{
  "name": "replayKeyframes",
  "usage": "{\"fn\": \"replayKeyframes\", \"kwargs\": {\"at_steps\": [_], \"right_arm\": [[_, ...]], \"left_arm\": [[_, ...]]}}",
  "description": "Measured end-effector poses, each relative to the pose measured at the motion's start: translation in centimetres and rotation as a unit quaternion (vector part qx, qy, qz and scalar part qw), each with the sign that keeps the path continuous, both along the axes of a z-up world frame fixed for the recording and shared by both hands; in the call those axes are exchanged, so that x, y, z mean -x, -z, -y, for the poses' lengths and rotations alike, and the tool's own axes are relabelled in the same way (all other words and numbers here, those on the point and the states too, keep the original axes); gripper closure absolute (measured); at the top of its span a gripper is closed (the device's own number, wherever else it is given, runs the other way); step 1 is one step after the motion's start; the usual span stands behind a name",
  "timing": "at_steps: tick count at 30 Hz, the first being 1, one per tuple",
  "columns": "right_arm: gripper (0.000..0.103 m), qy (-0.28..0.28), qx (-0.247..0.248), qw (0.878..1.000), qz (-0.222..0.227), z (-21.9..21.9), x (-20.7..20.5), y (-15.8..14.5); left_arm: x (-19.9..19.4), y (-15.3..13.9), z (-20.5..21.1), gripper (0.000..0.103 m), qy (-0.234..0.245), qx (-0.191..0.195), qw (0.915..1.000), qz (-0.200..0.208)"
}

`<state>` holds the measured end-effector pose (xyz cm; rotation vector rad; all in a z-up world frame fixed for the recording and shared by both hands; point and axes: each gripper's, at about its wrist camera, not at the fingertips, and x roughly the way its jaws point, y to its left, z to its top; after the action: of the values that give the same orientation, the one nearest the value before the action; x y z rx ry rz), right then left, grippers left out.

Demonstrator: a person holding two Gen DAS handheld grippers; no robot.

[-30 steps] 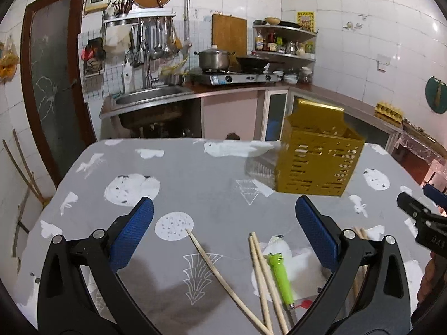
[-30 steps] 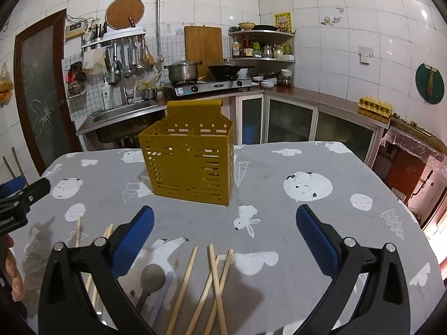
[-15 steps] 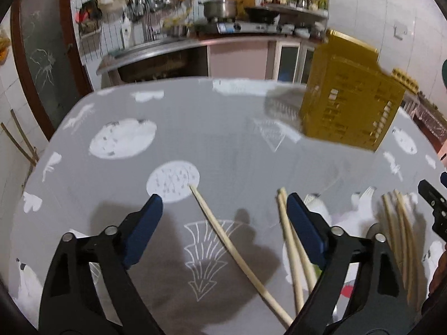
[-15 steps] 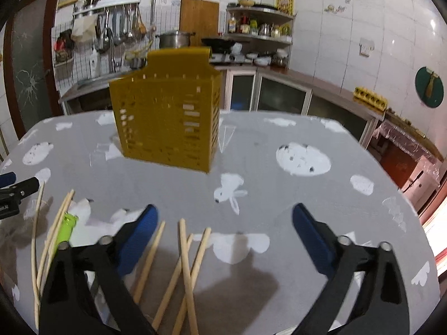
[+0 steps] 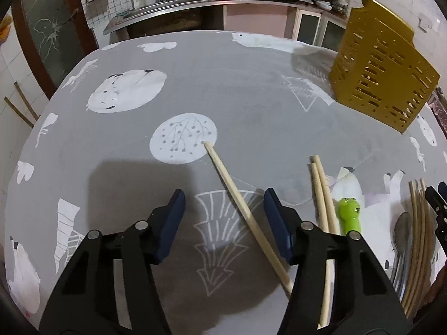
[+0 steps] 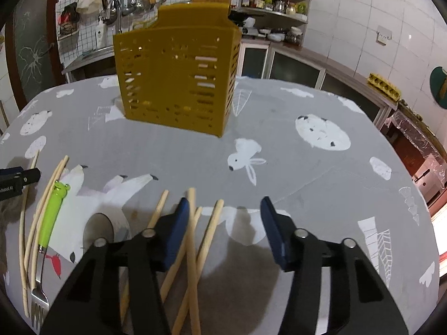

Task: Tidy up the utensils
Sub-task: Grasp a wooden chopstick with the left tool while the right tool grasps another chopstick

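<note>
Two grippers hang low over the worktop, jaws closing, nothing pressed: left gripper around one chopstick, right gripper around crossed chopsticks. The yellow holder stands upper centre.

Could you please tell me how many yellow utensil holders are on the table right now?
1. The yellow utensil holder stands upright on the far part of the grey tablecloth, beyond the loose chopsticks. No other holder shows in either view.
</note>
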<state>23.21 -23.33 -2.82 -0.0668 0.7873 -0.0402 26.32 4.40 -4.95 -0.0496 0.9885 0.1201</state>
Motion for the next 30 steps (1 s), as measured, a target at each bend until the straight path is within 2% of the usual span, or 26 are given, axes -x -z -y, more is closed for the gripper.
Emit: {"fn": "replayKeyframes", "kwargs": {"at_steps": [8, 11, 13, 17, 22, 24, 30], "right_arm": [[0.052, -0.001, -0.013, 1.0, -0.004, 0.0, -0.2, 0.0], [0.061, 0.003, -0.023, 1.0, -0.009, 0.1, -0.4, -0.1], [0.069, 0.005, -0.031, 0.999, -0.011, 0.3, -0.5, -0.3], [0.071, 0.002, -0.041, 0.999, -0.02, 0.1, -1.0, -0.3], [0.085, -0.009, -0.032, 0.999, -0.044, -0.4, -1.6, 0.7], [0.092, -0.005, -0.03, 0.999, -0.043, -0.1, -1.6, 0.8], [0.095, 0.005, -0.056, 0.998, -0.031, 1.8, -1.5, -0.7]], "left_arm": [[-0.6, 0.3, 0.0, 0.046, -0.002, -0.007, 1.0, -0.002], [-1.1, 0.3, 0.0, 0.047, 0.001, -0.003, 0.9999, -0.01], [-1.3, 0.2, -0.2, 0.051, 0.003, 0.009, 0.9998, -0.02], [-1.8, 0.1, -0.1, 0.055, 0.012, 0.014, 0.9994, -0.029], [-2.2, -0.1, 1.0, 0.08, 0.039, 0.002, 0.9987, -0.033], [-2.3, -0.2, 1.2, 0.087, 0.043, 0.005, 0.9985, -0.034], [-3.0, -0.4, 1.3, 0.095, 0.052, 0.011, 0.998, -0.036]]}}
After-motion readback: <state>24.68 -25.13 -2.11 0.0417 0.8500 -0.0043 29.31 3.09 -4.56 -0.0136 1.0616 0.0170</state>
